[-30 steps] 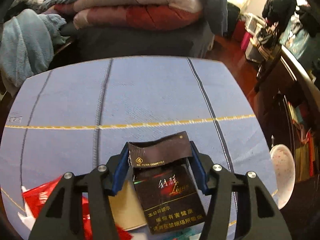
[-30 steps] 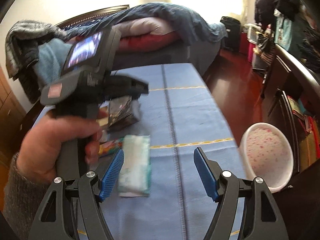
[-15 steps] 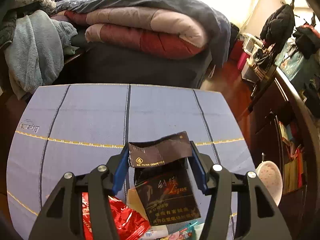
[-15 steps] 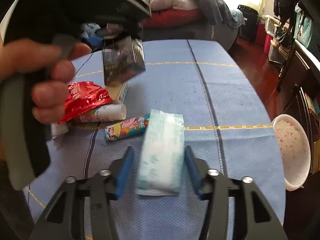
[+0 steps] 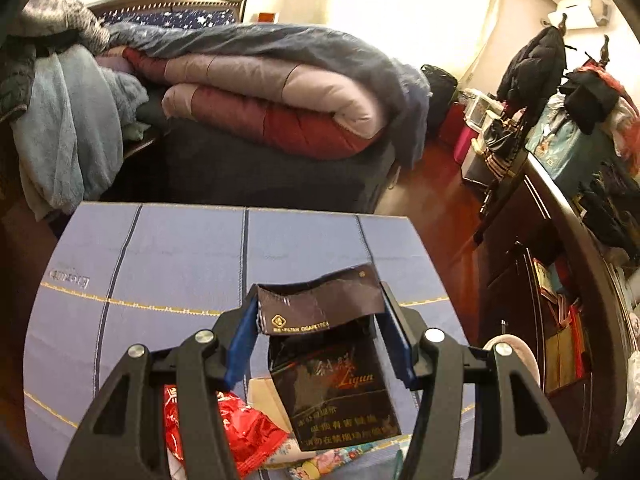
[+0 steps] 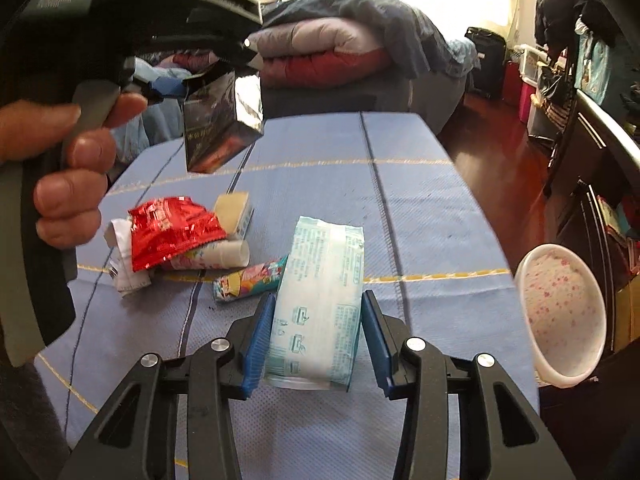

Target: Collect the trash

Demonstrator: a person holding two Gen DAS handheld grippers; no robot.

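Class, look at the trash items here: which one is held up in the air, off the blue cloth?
The dark cigarette pack, clamped in the left gripper above the cloth; the tissue pack and red wrapper lie on it.

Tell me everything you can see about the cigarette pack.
The cigarette pack is a dark brown, glossy cardboard box with gold lettering and red-gold script. Its flip lid is open, bent and crumpled. The left gripper is shut on it near the lid, with a blue pad on each side. The right wrist view shows it lifted off the blue tablecloth, tilted, above the remaining wrappers.
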